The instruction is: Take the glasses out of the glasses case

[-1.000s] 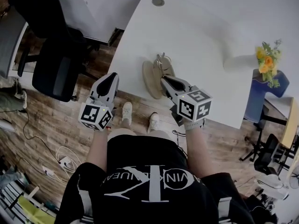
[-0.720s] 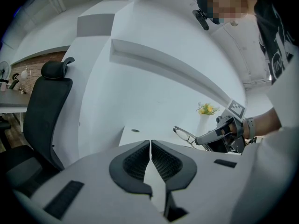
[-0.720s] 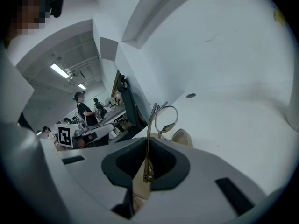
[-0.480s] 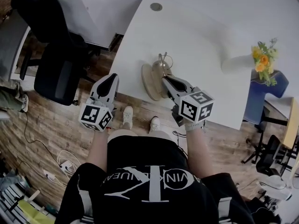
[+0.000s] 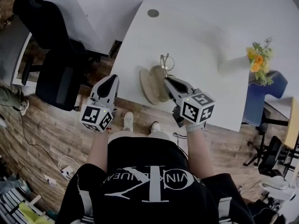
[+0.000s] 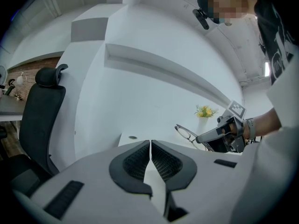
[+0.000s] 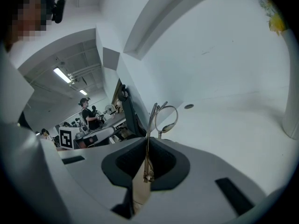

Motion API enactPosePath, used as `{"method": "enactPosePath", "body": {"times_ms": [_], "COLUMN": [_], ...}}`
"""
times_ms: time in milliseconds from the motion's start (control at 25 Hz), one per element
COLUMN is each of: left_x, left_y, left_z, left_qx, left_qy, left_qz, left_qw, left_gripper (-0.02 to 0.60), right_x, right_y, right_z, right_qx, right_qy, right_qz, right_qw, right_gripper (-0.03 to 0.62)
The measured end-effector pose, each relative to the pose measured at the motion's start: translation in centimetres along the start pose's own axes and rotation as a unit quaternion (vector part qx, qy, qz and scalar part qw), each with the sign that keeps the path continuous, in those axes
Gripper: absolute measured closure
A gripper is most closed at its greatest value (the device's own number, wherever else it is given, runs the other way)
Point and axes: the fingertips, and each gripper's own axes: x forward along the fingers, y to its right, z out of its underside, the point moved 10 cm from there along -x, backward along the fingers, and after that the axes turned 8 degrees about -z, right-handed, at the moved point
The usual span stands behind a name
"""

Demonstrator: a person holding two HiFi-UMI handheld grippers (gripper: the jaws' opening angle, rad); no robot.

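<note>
An open beige glasses case lies near the front edge of the white table. My right gripper is shut on the thin metal-framed glasses and holds them up just beyond the case. In the right gripper view the jaws pinch the frame, and the lenses stick out past the tips. My left gripper hovers off the table's left front edge, shut with nothing in it. In the left gripper view its pads meet, and the glasses show at the right.
A black office chair stands to the left of the table. A white vase with yellow flowers sits at the table's right end, beside a blue chair. A round grommet marks the far part of the table.
My right gripper has risen a little with the glasses, which now stand clearer of the case. The left gripper has stayed shut beside the table edge.
</note>
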Motion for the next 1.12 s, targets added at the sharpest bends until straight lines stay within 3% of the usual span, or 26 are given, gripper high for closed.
{"method": "enactPosePath", "body": {"times_ms": [1120], "left_x": [1.4], "left_y": [1.2], "left_z": [-3.2], "left_qx": [0.025], "left_qy": [0.037], "left_qz": [-0.008], "left_qw": [0.999], "left_gripper": [0.555], "right_x": [-4.0], "right_y": [1.9], "right_z": [-3.8], "right_qx": [-0.057], "right_qy": [0.089], "right_qz": [0.016], "right_qw": [0.994], "right_gripper": [0.556]}}
